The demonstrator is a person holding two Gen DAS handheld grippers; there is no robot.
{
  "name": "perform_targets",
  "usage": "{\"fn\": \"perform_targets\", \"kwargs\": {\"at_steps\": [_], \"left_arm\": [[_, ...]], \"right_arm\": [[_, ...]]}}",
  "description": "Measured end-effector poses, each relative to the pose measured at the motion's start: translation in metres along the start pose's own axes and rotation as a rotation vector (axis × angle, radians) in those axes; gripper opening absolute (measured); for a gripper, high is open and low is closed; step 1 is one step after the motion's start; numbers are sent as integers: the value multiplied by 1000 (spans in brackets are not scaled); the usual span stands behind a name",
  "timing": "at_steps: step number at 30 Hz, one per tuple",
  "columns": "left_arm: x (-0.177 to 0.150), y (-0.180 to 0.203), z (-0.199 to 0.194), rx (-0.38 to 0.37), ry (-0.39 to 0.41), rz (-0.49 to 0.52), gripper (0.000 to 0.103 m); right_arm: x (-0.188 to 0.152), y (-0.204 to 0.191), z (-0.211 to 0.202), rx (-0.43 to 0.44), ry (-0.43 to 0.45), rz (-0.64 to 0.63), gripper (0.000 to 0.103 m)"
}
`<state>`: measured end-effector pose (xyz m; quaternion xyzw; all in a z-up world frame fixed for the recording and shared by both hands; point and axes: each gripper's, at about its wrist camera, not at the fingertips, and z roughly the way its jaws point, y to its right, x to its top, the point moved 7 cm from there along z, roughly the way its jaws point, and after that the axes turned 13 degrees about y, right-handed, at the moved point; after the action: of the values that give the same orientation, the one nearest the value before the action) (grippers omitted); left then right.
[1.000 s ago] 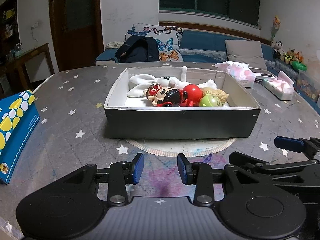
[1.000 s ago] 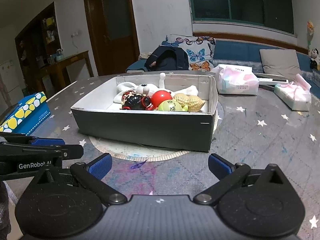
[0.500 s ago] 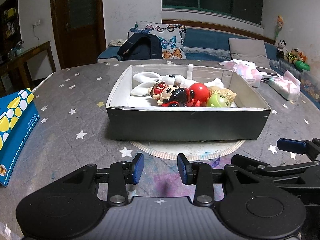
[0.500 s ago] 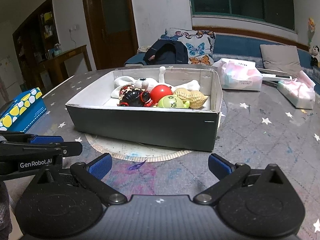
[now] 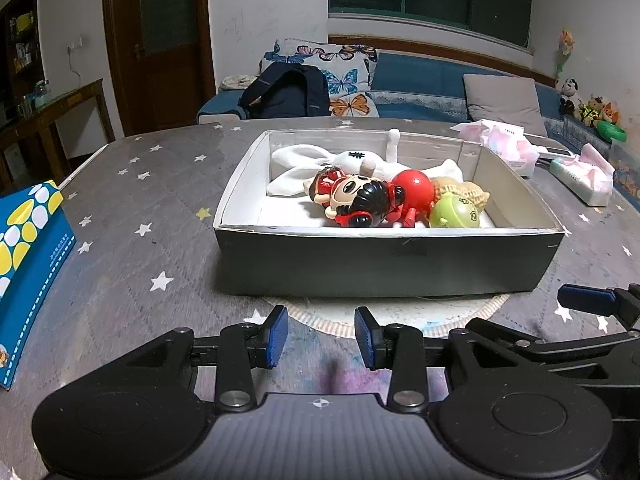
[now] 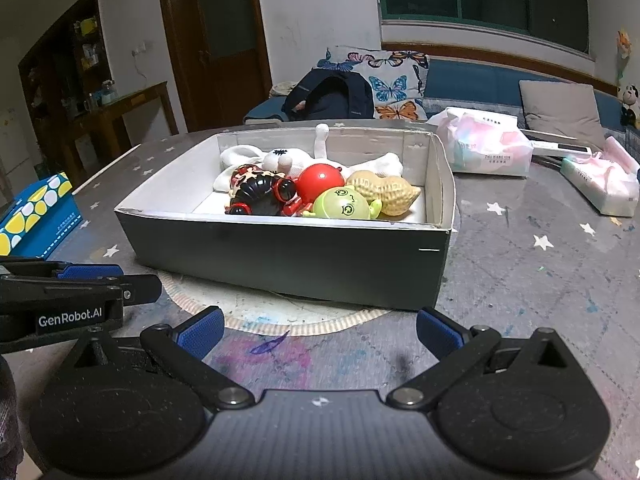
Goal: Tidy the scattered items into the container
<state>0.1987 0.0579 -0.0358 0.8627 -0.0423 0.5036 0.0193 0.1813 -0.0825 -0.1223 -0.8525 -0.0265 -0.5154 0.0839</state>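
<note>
A dark box (image 5: 384,260) with a white inside stands mid-table, also in the right wrist view (image 6: 288,256). In it lie a white plush rabbit (image 5: 320,160), a red-and-black doll (image 5: 352,200), a red ball (image 5: 414,188), a green round toy (image 5: 454,212) and a peanut-shaped toy (image 6: 384,192). My left gripper (image 5: 321,336) is in front of the box, jaws a narrow gap apart and empty. My right gripper (image 6: 318,330) is wide open and empty, also in front of the box.
A blue and yellow tissue box (image 5: 24,264) lies at the left edge. Two pink-white tissue packs (image 6: 484,148) (image 6: 600,184) lie at the back right. A round mat (image 6: 280,320) lies under the box. A sofa with cushions stands beyond the table.
Both grippers have drawn slightly closer to the box and risen a little. Jaw openings are unchanged and the toys have not moved.
</note>
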Motion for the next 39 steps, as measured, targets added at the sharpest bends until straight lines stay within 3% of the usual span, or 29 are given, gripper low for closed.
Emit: {"fn": "perform_targets", "kwargs": {"at_steps": [39], "left_arm": [[9, -3, 39, 42, -33, 29, 39]], "right_arm": [[3, 5, 38, -13, -54, 11, 103]]}}
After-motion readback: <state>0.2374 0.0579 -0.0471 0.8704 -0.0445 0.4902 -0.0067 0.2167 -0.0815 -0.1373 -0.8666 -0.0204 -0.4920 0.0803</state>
